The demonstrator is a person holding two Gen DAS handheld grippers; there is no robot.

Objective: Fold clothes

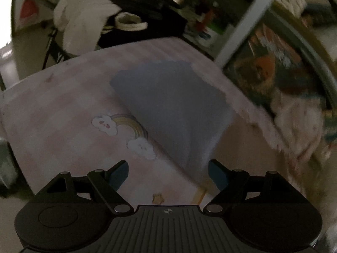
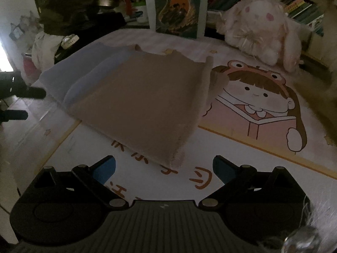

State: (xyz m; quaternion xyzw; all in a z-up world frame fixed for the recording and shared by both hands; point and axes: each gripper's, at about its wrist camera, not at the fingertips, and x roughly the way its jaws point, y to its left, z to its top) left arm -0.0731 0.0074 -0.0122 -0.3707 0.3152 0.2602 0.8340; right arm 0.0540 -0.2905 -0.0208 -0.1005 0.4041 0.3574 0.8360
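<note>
Right tongs (image 2: 164, 169) gape empty just short of the tan garment (image 2: 139, 103), which lies flat on the desk mat (image 2: 263, 164), overlapping a blue cloth (image 2: 84, 71). Left tongs (image 1: 168, 174) gape too, empty, blue cloth corner (image 1: 172, 109) between them. Book cover (image 2: 180, 6) behind reads 哈利·波特.

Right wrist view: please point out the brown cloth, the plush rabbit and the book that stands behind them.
brown cloth (image 2: 139, 103), right wrist view, middle of its flat top layer.
plush rabbit (image 2: 259, 21), right wrist view, on its face.
book (image 2: 179, 6), right wrist view, middle of its front cover.
</note>
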